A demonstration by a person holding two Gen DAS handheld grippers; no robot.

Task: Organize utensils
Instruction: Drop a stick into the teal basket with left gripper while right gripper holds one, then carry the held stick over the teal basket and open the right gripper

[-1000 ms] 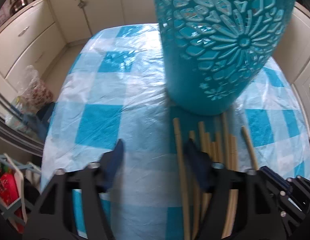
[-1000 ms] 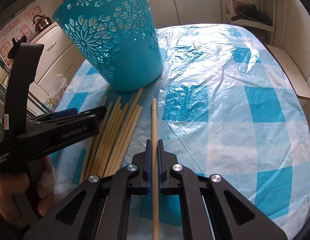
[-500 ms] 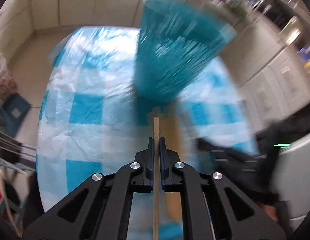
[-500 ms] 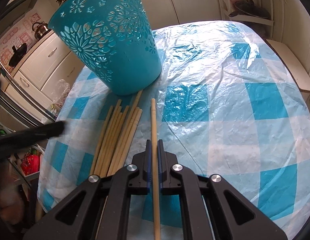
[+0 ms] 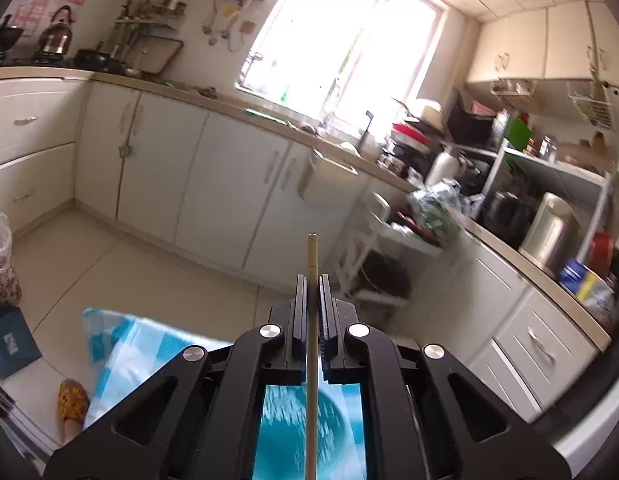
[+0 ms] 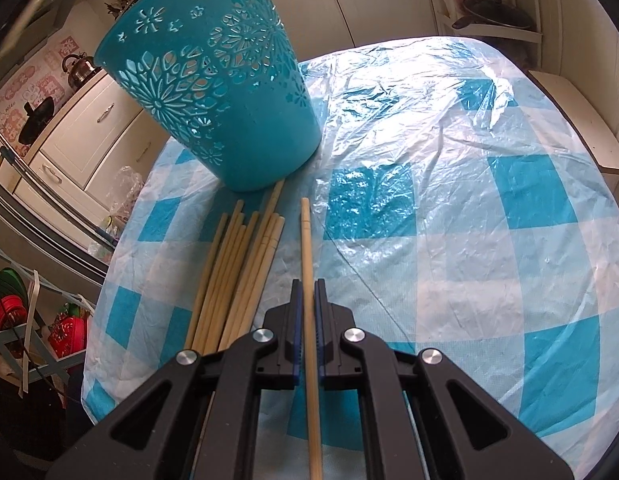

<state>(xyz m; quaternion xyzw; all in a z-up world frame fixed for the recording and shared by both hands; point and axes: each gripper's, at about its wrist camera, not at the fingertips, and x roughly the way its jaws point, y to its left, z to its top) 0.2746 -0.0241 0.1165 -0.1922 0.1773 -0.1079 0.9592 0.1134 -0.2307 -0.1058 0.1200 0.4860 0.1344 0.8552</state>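
My left gripper (image 5: 312,280) is shut on a wooden chopstick (image 5: 312,256) and is raised high, pointing out across the kitchen. The teal cut-out basket (image 5: 285,432) shows blurred below it, through the gap in its frame. My right gripper (image 6: 305,286) is shut on another chopstick (image 6: 306,240) low over the table, its far tip pointing at the basket (image 6: 213,80). A bundle of several loose chopsticks (image 6: 237,272) lies on the checked cloth just left of the right gripper, its far ends touching the basket's base.
The round table (image 6: 489,208) has a blue-and-white checked cloth under crinkled clear plastic. White kitchen cabinets (image 5: 213,176) and a cluttered counter (image 5: 509,216) ring the room. A drying rack (image 6: 25,320) stands beside the table's left edge.
The left gripper shut on a chopstick from the pile, then rose steeply and tilted up, so its view swung from the table to the kitchen. The right gripper stayed put with its chopstick.
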